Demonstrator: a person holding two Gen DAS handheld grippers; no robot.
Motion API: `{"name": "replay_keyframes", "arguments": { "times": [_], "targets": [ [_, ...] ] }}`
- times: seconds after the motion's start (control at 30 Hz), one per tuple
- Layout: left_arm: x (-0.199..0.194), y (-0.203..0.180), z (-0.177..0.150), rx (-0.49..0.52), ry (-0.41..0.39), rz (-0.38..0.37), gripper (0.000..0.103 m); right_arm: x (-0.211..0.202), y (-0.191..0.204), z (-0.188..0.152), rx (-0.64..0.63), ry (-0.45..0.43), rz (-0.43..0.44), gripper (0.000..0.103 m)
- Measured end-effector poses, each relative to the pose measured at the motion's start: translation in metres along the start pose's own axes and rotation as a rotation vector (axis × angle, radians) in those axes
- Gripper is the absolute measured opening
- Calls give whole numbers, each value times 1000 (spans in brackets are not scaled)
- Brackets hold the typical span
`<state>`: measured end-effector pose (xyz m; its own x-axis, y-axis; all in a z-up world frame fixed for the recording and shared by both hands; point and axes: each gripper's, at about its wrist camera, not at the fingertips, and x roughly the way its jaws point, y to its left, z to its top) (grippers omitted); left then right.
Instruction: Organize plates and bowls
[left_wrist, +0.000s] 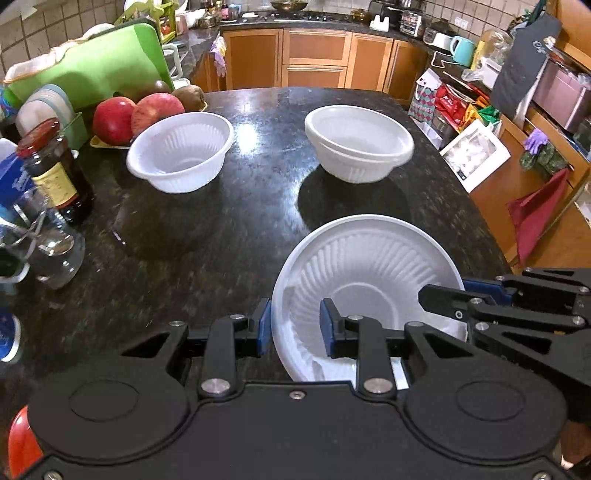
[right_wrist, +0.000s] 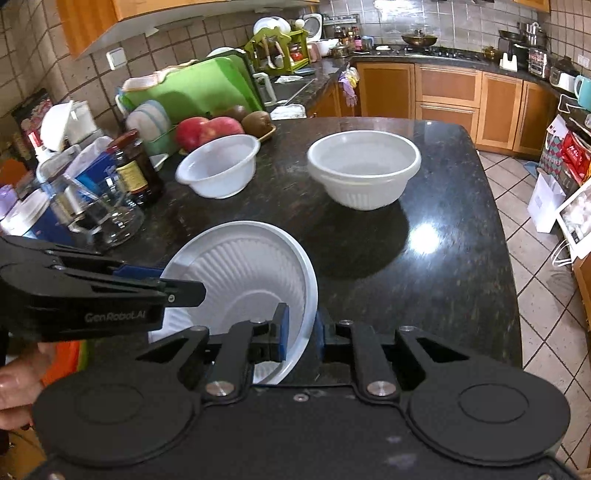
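Note:
A white ribbed plate (left_wrist: 369, 266) (right_wrist: 243, 266) hangs tilted over the near part of the dark stone counter (left_wrist: 240, 221), held from both sides. My left gripper (left_wrist: 295, 326) is shut on its left rim, one blue pad outside and one inside. My right gripper (right_wrist: 301, 330) is shut on the opposite rim. Each gripper shows in the other's view: the right gripper (left_wrist: 454, 291) at the plate's right edge, the left gripper (right_wrist: 166, 280) at its left edge. Farther back stand a thin white bowl (left_wrist: 181, 151) (right_wrist: 218, 166) on the left and a thicker white bowl (left_wrist: 358, 144) (right_wrist: 364, 170) on the right.
Along the counter's left side are red apples (left_wrist: 114, 118) and kiwis on a tray, a dark sauce jar (left_wrist: 55, 170), a glass jug (left_wrist: 48, 247) and a green cutting board (left_wrist: 92, 70). The counter's right edge (right_wrist: 506, 258) drops to a tiled floor. A hand (right_wrist: 14, 376) shows at lower left.

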<state>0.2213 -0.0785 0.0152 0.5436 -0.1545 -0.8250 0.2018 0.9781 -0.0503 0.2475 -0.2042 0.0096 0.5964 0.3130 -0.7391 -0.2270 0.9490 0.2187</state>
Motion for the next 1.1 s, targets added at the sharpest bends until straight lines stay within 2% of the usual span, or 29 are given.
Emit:
{"name": "replay_keyframes", "arguments": {
  "times": [0.27,0.47,0.6,1.1],
  "targets": [
    [-27,7,-28,8,1,-10,36,-22,19,-28,10,23,37,17],
    [-29,10,-43,8,46,-34,36,-29,29,-42,19,40,33,18],
    [-30,11,-49,15,47,-40,36,-29,33,-50,25,52,23,18],
    [-11,21,-43,-31,29,-25,36,-1,33,-41,57,50,-16,19]
  ]
}}
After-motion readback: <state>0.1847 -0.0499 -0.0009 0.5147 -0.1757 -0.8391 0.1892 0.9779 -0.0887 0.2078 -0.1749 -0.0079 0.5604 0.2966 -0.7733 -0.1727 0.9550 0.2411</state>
